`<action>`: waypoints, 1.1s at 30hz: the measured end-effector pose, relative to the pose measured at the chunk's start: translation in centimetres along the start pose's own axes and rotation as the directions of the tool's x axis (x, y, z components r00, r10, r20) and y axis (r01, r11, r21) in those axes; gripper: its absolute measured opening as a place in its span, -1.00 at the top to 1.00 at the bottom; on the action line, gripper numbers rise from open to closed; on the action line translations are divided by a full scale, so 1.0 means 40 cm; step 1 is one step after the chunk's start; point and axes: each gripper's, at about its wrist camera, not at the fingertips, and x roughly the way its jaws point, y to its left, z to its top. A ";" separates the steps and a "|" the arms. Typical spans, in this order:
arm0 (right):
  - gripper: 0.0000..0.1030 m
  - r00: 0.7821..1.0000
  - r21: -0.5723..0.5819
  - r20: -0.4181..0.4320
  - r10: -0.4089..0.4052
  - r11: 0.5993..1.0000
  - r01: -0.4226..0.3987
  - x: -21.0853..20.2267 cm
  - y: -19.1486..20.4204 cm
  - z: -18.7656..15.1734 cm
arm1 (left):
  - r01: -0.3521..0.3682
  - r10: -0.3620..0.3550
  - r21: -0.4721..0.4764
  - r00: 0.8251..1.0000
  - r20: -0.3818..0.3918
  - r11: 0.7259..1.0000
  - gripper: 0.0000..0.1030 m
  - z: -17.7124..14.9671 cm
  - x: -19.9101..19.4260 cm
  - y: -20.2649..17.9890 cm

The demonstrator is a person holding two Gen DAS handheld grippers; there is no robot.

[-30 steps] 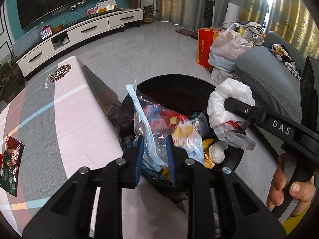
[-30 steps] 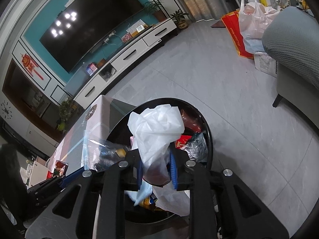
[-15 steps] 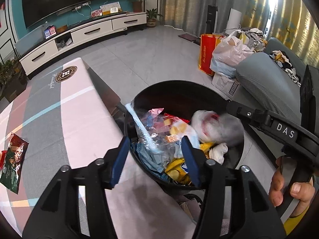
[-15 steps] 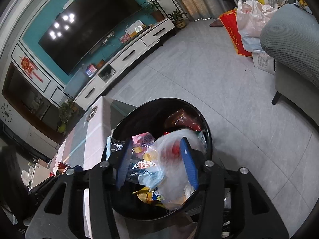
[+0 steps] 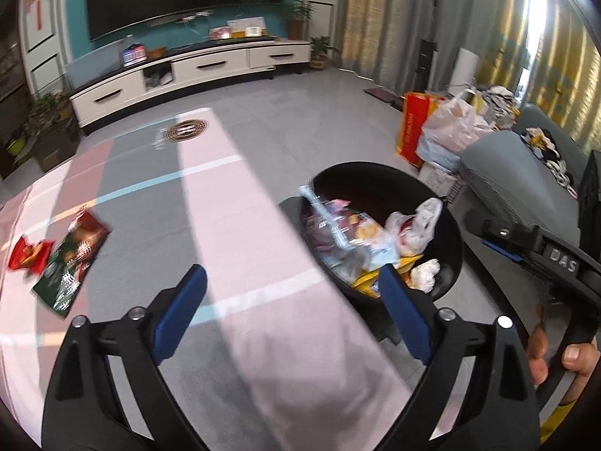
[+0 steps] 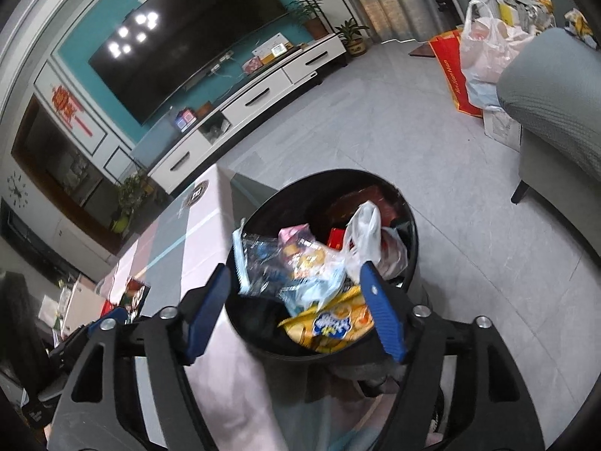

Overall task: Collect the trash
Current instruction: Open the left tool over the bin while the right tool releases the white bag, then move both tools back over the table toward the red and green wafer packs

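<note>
Both grippers had let go since a second earlier. Then, the left gripper (image 5: 293, 304) was clenched on a clear zip bag (image 6: 263, 263) with a blue seal strip, and the right gripper (image 6: 293, 300) was clamped on a white plastic bag (image 6: 366, 236), each held over the black bin (image 5: 456, 240). Now both bags lay inside the bin on top of the other trash.

Left gripper: jaws opening, blue pads wide apart, nothing between them. Its view had swung away from the bin toward the tabletop; the bin sat right of centre instead of dead ahead. Frame was motion-blurred.

Right gripper: jaws opening, pads spread either side of the bin's near rim, nothing gripped. It was above the bin, looking down into it.

Bin contents seen from the right wrist: zip bag at left, leaning on the rim; white bag at right, its top standing up; yellow snack packet (image 6: 330, 325) nearest the camera; pink wrapper (image 6: 295, 235) and red packaging (image 6: 336, 238) further in.

On the table (image 5: 225, 225), well apart from the bin at the left: a green-and-red snack wrapper (image 5: 71, 259) and, just beside it, a small red wrapper (image 5: 28, 255). Both lay flat, uncollected.

A hand (image 5: 563, 360) on the right gripper's handle showed at the right edge of the left view.
</note>
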 end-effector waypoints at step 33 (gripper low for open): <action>-0.61 0.983 -0.295 -0.178 0.050 0.950 -0.102 0.003 0.369 -0.140 | -0.194 0.206 -0.300 0.978 0.011 0.934 -0.93 -0.255 -0.268 0.385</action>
